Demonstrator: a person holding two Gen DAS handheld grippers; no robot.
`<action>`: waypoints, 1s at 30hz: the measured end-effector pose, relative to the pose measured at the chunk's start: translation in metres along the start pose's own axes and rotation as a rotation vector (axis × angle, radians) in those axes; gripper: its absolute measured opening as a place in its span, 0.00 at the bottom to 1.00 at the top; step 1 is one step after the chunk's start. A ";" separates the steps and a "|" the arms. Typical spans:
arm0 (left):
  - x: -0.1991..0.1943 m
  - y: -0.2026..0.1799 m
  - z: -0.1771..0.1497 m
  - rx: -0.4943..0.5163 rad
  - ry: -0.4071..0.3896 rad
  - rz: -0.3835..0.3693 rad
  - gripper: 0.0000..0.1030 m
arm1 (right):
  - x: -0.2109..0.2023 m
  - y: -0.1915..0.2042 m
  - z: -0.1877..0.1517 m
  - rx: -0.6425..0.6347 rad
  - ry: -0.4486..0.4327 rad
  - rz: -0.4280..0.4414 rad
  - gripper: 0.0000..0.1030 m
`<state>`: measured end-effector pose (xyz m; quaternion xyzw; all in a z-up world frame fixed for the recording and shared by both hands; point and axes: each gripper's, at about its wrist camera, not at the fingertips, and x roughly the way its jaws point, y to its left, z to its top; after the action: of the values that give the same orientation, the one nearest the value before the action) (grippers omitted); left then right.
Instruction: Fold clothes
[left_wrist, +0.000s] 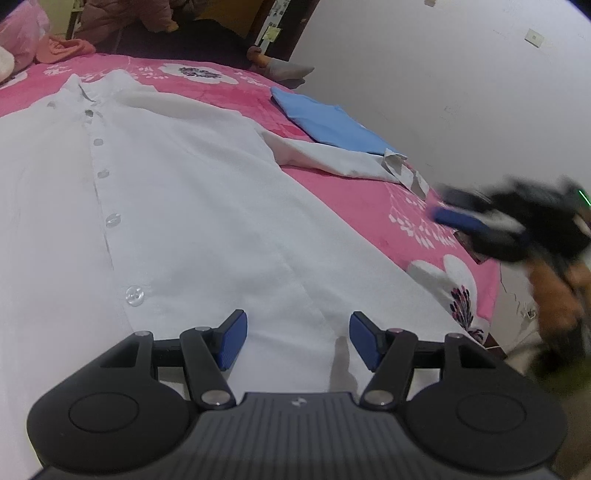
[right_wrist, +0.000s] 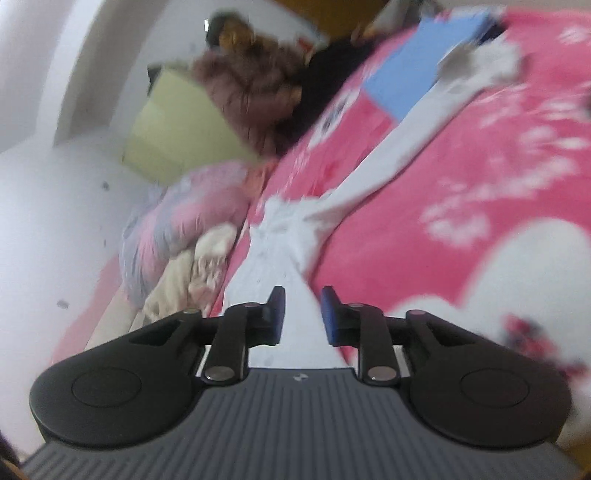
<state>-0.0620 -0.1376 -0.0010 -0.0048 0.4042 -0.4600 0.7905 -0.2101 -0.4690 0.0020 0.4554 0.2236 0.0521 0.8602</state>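
A white button-front shirt (left_wrist: 184, 184) lies spread flat on a pink flowered blanket (left_wrist: 369, 206), collar at the far end. One sleeve (left_wrist: 332, 158) stretches right, its cuff resting against a folded blue garment (left_wrist: 328, 118). My left gripper (left_wrist: 297, 332) hovers open over the shirt's near hem, nothing between its pads. My right gripper (left_wrist: 450, 206) appears blurred at the right, near the cuff. In the right wrist view, the right gripper (right_wrist: 303, 310) has its jaws apart. The white shirt (right_wrist: 284, 240) shows in the gap; the pads do not press on it. The blue garment (right_wrist: 417, 70) lies far off.
A white wall (left_wrist: 443, 74) runs along the bed's right side, close to the blanket's edge (left_wrist: 491, 295). Heaped pink and cream clothes (right_wrist: 177, 229), a yellow-green box (right_wrist: 177, 133) and a brown furry coat (right_wrist: 251, 85) crowd the bed's far end.
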 end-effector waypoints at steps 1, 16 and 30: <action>0.000 0.000 -0.001 0.005 -0.001 -0.003 0.61 | 0.020 0.002 0.010 -0.003 0.041 -0.002 0.23; -0.010 0.021 -0.012 0.018 -0.033 -0.098 0.61 | 0.212 0.002 0.061 -0.030 0.335 -0.144 0.01; -0.013 0.016 -0.007 0.096 0.033 -0.076 0.61 | 0.209 0.029 0.081 -0.579 0.202 -0.405 0.00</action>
<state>-0.0581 -0.1168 -0.0032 0.0253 0.3941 -0.5087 0.7651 0.0156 -0.4525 -0.0057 0.1321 0.3692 -0.0134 0.9198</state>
